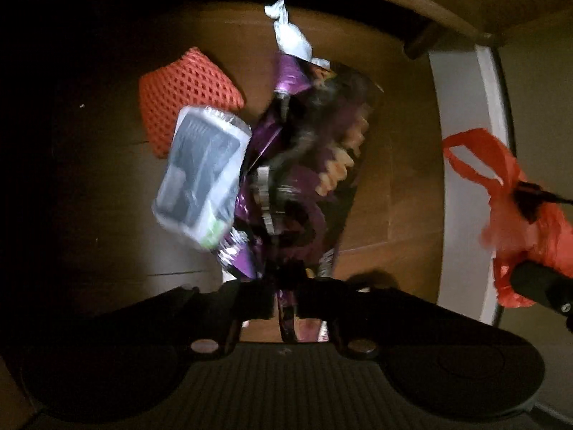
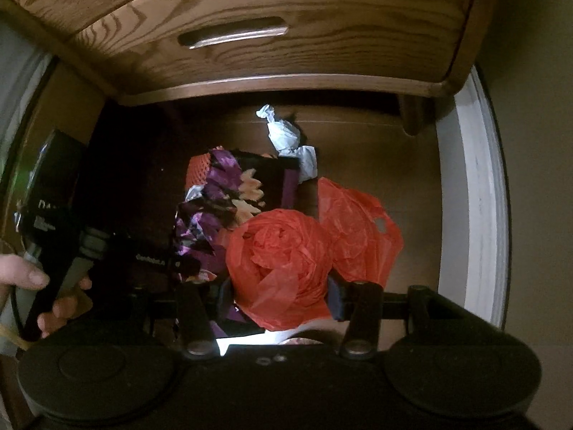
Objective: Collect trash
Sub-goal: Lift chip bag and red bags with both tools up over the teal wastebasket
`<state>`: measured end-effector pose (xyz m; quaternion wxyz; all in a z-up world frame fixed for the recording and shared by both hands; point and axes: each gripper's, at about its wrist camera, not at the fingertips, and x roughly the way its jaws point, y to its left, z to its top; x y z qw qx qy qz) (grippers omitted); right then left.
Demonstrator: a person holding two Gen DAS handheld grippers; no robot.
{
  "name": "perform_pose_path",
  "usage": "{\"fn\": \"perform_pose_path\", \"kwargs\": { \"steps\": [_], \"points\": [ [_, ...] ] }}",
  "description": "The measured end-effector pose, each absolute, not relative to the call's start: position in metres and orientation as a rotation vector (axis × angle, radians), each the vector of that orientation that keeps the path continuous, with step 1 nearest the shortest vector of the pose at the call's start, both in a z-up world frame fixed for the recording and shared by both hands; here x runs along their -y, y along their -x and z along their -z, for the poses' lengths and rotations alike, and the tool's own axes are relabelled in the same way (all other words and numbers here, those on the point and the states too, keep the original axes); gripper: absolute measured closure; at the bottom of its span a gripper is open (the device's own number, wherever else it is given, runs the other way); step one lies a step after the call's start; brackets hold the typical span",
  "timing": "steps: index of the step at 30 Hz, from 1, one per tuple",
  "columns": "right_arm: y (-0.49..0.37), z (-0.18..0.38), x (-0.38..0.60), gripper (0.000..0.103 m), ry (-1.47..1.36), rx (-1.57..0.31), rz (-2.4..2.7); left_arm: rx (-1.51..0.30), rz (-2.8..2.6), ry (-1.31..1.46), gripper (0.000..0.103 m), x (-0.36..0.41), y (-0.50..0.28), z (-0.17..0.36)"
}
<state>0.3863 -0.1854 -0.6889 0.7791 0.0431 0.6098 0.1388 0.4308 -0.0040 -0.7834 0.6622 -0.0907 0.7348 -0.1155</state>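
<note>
My left gripper (image 1: 284, 286) is shut on the edge of a purple snack bag (image 1: 308, 165), which hangs blurred above the wood floor. A clear plastic package (image 1: 202, 175) with dark contents lies beside the bag. An orange foam net (image 1: 186, 89) and a crumpled white plastic wrapper (image 1: 290, 36) lie on the floor beyond. My right gripper (image 2: 279, 297) is shut on a bunched red plastic bag (image 2: 283, 258); the same bag shows at the right of the left wrist view (image 1: 515, 215). The purple snack bag (image 2: 229, 208) and white wrapper (image 2: 286, 132) show behind it.
A wooden nightstand with a drawer (image 2: 250, 36) overhangs the trash; its leg (image 2: 412, 114) stands at the right. A white baseboard (image 2: 472, 197) and wall run along the right side. A hand (image 2: 32, 279) holds the left gripper's body at the left edge.
</note>
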Motion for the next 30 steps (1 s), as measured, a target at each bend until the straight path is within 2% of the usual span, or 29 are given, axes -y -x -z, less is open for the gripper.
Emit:
{"fn": "perform_pose_path", "kwargs": {
  "steps": [9,18,30],
  "points": [
    [-0.391,0.616,0.189,0.054,-0.114,-1.277,-0.272,-1.599,0.209,0.077,0.100,0.002,-0.425,0.669],
    [-0.387,0.488,0.181,0.054,-0.113,-1.200,-0.300,-1.489,0.142,0.111,0.100,-0.037,-0.436,0.508],
    [-0.370,0.300,0.161,0.054,-0.071,-1.055,-0.360,-1.247,0.177,0.221,0.101,-0.088,-0.431,0.267]
  ]
}}
